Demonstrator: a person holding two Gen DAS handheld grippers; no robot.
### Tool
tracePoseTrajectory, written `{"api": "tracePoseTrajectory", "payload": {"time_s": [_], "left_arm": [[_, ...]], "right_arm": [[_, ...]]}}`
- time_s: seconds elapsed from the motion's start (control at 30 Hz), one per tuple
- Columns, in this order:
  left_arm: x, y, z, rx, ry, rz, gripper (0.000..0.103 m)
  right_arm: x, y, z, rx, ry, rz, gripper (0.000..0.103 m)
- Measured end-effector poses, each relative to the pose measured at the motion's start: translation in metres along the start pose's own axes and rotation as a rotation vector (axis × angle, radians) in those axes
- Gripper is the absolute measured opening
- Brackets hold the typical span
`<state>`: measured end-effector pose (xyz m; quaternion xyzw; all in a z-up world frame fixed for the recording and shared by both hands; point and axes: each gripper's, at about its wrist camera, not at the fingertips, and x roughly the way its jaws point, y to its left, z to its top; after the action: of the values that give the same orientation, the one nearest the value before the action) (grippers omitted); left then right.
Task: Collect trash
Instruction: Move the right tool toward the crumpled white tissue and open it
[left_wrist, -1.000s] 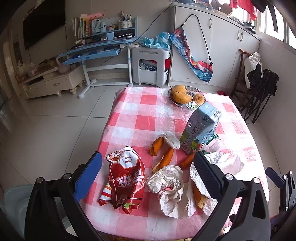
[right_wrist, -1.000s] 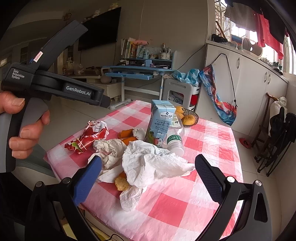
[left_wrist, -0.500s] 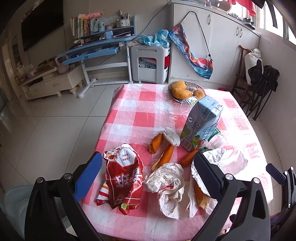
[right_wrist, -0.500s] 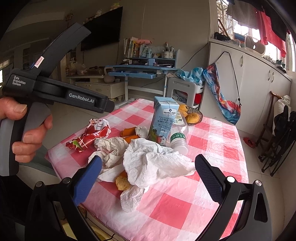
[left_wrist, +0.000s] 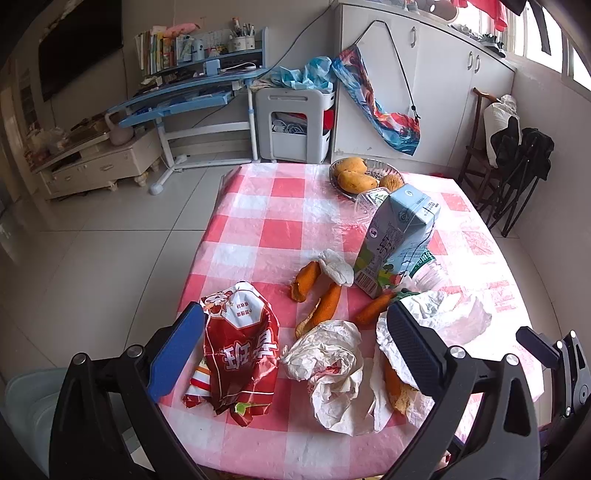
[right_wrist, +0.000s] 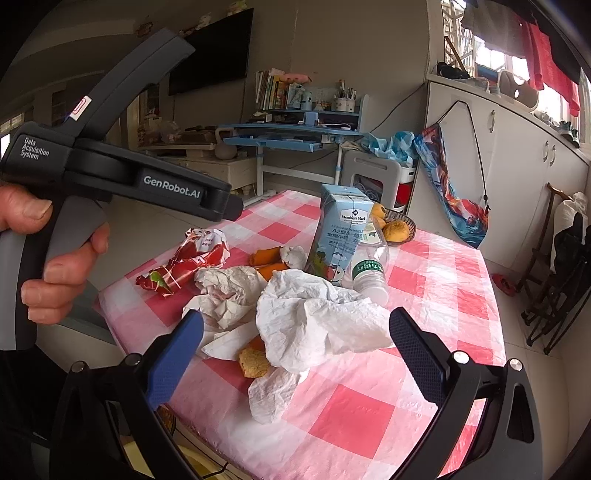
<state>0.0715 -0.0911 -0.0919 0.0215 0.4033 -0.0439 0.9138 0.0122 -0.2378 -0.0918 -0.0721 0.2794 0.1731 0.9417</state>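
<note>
Well, both grippers gape wide – left gripper (left_wrist: 291, 332) above red snack bag (left_wrist: 240, 350), right gripper (right_wrist: 295, 328) above crumpled paper (right_wrist: 314, 321)

Each gripper has a black frame with round silver screws at its pivots. On the left gripper (left_wrist: 295, 345) one finger (left_wrist: 176, 356) carries a smooth blue pad, the other a black textured pad; the right gripper (right_wrist: 295, 349) is built the same. At the left of the right-wrist frame, the left tool's grey handle and black body read "GenRobot.AI" and "Data Acquisition System", with a small red-and-white sticker.
</note>
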Motion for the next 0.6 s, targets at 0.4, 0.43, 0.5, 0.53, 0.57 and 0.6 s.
{"api": "tracePoseTrajectory", "payload": {"time_s": [0.4,0.43,0.5,0.53,0.57,0.6], "left_arm": [[0.005,0.001,-0.001,0.003,0.016,-0.003,0.096],[0.006,0.002,-0.001,0.002,0.019,-0.004,0.096],[0.008,0.003,0.000,0.005,0.023,-0.006,0.096],[0.009,0.006,0.001,0.007,0.025,-0.006,0.096],[0.010,0.009,0.002,0.006,0.023,0.000,0.096],[0.010,0.014,0.004,-0.002,0.019,0.013,0.096]], "right_arm": [[0.009,0.002,-0.002,-0.003,0.036,0.023,0.097],[0.011,0.001,-0.003,-0.001,0.042,0.027,0.097],[0.013,0.000,-0.004,0.004,0.055,0.035,0.097],[0.015,-0.001,-0.005,0.007,0.064,0.039,0.096],[0.017,-0.002,-0.006,0.012,0.077,0.040,0.095],[0.019,-0.003,-0.007,0.019,0.090,0.041,0.094]]}}
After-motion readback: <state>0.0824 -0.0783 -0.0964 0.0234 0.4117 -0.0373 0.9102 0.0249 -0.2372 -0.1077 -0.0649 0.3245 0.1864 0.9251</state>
